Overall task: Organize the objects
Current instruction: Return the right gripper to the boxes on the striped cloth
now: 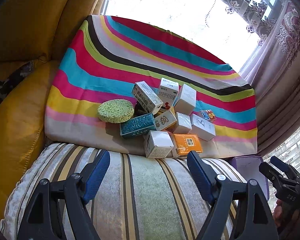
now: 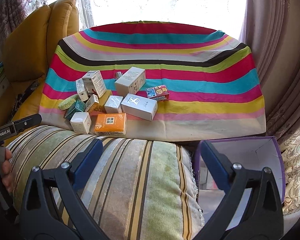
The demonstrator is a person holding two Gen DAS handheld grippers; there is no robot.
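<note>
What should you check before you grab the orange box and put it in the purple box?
1. Left gripper jaws open and empty: ok.
2. Right gripper jaws open and empty: ok.
3. Orange box at the near edge of the pile, nothing on top: ok.
4. White box sits close beside it, may get bumped: not ok.
5. Purple box open on top: ok.
6. Room left inside it: cannot tell.
</note>
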